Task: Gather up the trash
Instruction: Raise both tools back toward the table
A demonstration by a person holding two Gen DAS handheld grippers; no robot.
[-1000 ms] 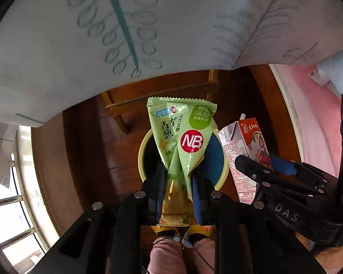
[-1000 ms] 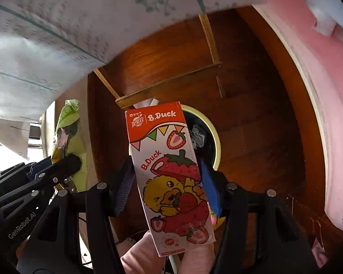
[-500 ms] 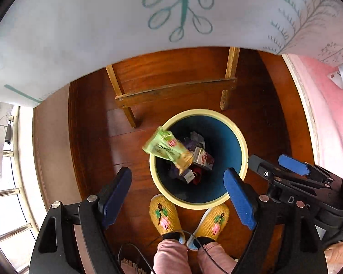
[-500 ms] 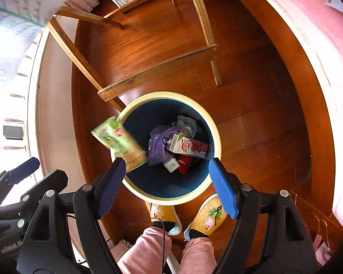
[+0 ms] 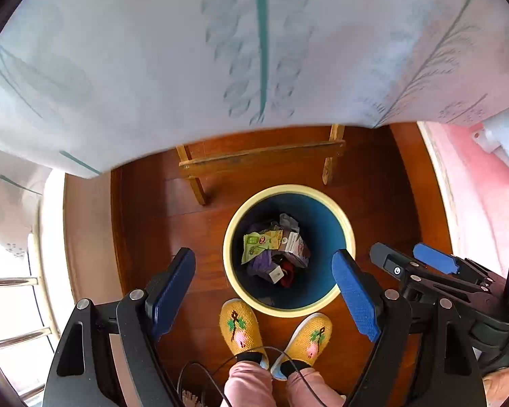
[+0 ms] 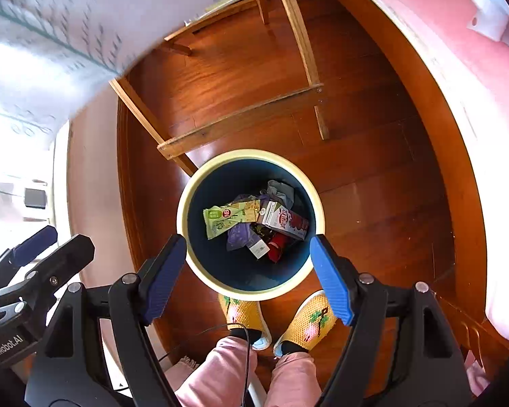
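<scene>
Left wrist view. The left gripper [image 5: 266,291] points almost straight down over the bin [image 5: 347,227], its blue pads spread wide with nothing between them; its jaws have just been opening. The green snack bag [image 5: 257,246] lies inside the bin on the heap of rubbish, beside the juice carton [image 5: 297,247], which rests on its side. The right gripper [image 5: 412,264] enters from the right edge, level with the bin's rim (only its tips show here). Below the bin stand the person's yellow slippers [image 5: 241,327], close against the bin's wall. A patterned tablecloth [image 5: 152,68] fills the upper half, with a wooden table frame [image 5: 261,161] under it on the floor [image 5: 146,217].

Right wrist view. The right gripper [image 6: 249,274] also hangs over the bin [image 6: 183,203], jaws spread and empty; they too have just been opening. The snack bag [image 6: 225,218] and the carton [image 6: 285,222] lie touching each other on top of the rubbish, well inside the rim. The left gripper [image 6: 47,247] shows at the left edge, clear of the bin.

Step in hand, as judged: release is complete for both pieces, and both have landed inside. To finish the step well, keep the jaws wide while lifting both tools straight up, so no pad catches the rim or tips the bin, and mind the hanging cloth edge on the way back towards the table. Whether more rubbish remains on the table cannot be told from here.
</scene>
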